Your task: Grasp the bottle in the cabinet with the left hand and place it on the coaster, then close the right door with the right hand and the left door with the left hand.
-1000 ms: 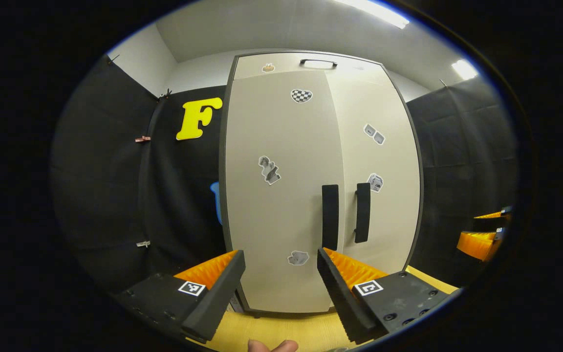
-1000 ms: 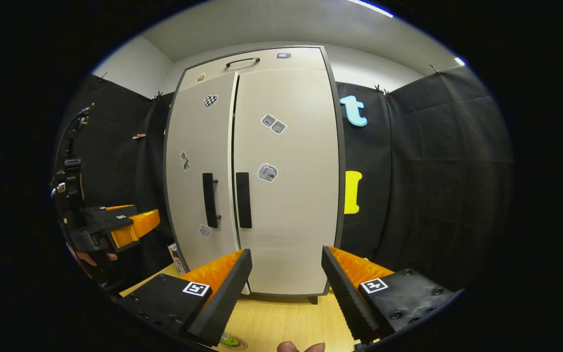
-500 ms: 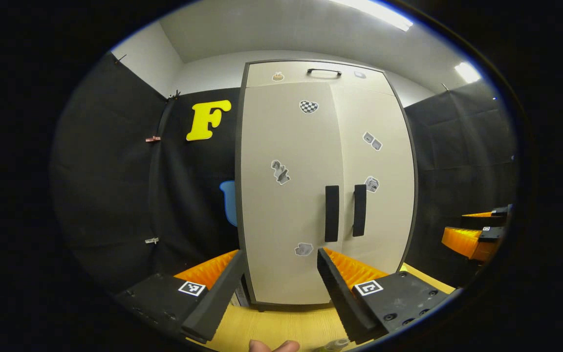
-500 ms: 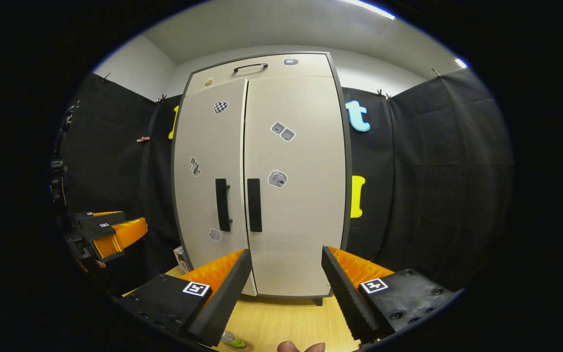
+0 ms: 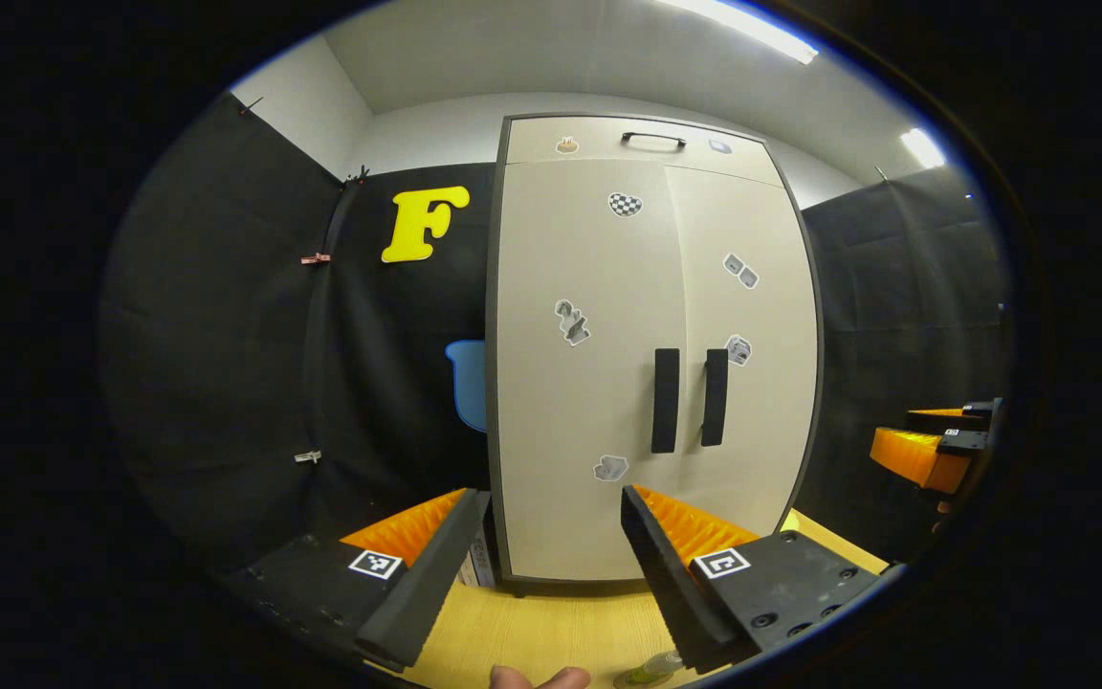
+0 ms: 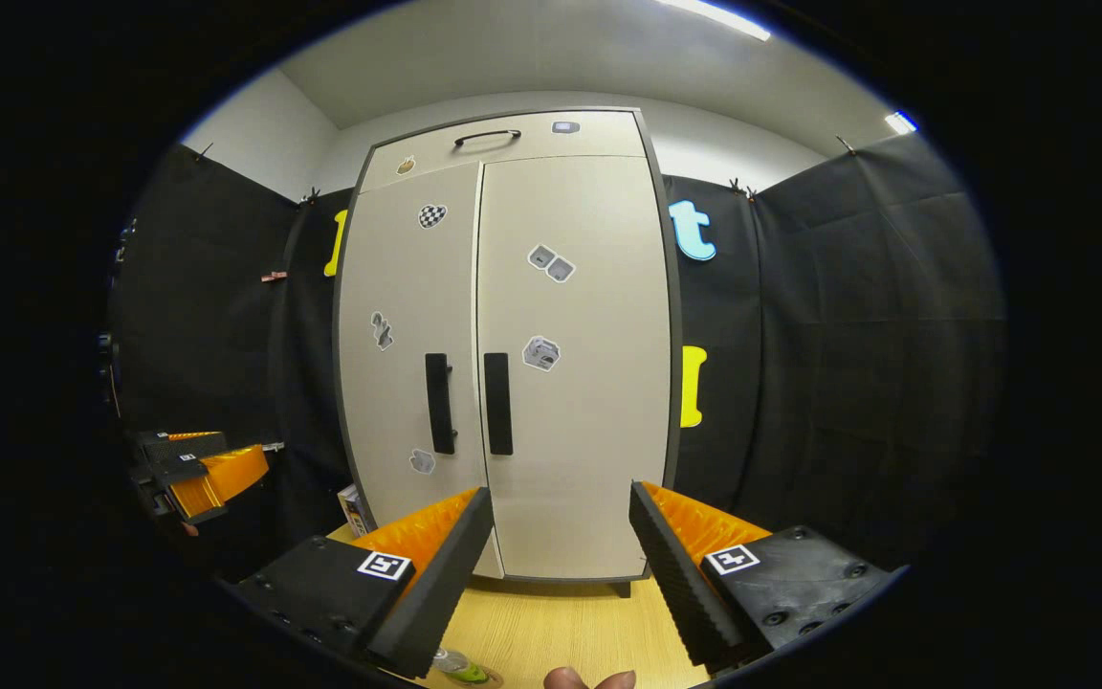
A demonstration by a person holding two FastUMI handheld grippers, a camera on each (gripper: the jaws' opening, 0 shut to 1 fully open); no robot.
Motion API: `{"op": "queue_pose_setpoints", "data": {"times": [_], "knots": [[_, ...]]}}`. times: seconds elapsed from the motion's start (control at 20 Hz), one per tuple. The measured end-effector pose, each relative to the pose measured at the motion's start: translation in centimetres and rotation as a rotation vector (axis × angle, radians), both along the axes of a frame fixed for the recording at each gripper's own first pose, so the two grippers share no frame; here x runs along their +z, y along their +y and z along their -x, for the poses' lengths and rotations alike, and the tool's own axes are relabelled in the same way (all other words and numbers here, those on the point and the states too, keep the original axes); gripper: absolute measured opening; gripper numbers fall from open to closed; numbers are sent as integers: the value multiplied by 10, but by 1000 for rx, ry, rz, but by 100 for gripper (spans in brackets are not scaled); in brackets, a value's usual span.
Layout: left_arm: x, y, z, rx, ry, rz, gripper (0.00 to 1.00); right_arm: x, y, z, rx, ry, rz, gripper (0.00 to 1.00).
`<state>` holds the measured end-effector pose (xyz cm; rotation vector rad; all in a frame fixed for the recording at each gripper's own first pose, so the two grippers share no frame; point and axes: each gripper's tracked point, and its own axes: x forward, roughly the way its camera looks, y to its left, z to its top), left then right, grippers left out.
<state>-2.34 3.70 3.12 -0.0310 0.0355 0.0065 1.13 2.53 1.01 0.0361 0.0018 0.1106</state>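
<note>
The booth is hung with black cloth, and a pale wooden desk point(image 6: 551, 622) carries a tall beige cabinet point(image 6: 570, 450). I find both doors closed flush, left door point(image 5: 570, 402) and right door point(image 5: 761, 287), their dark vertical handles point(image 5: 665, 400) side by side at the seam. Stickers dot both doors. The left gripper point(image 5: 546, 555) faces the cabinet from a distance, jaws spread wide, holding nothing. The right gripper point(image 6: 561, 560) likewise, jaws wide apart and empty. The bottle point(image 6: 455, 664) shows at the bottom edge of the right gripper view, on the desk; I cannot tell its long axis or heading, as most of it is hidden.
</note>
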Motion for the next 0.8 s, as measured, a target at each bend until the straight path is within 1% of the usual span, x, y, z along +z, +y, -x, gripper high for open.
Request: {"op": "queue_pose_setpoints", "data": {"times": [0.45, 0.8], "knots": [[-4, -7, 0, -19, -1, -35, 95, -1, 2, 1, -9, 0, -3, 96], [-2, -12, -1, -29, -3, -36, 95, 0, 1, 4, -13, -7, 1, 96]]}}
